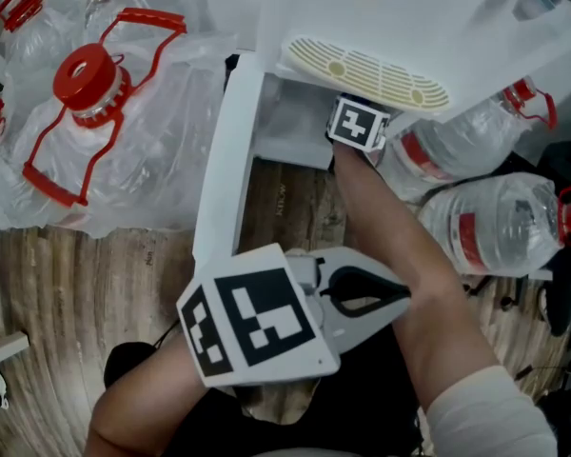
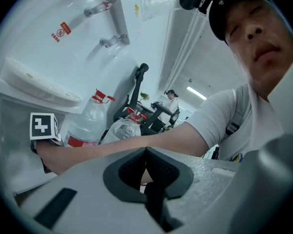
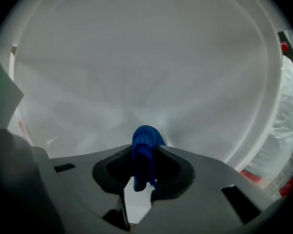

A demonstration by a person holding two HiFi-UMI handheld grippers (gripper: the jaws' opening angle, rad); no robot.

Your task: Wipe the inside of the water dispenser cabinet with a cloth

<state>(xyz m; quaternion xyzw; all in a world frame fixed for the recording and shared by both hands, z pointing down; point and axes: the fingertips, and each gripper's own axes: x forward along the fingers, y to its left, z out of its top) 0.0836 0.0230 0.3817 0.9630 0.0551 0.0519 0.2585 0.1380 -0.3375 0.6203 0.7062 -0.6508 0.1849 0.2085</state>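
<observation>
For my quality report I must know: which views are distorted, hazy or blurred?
Right gripper view: fisheye circle with dark corners; the cabinet wall is pale and hazy, the blue cloth slightly soft. Left gripper view: same fisheye bending, a bright ceiling lamp. Head view: even light, little distortion, the floor sharp.

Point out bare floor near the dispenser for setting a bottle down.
Bare wood floor lies lower left, below the bagged jugs, left of the cabinet door. A narrow strip runs between door and right forearm. Bottles crowd the right.
</observation>
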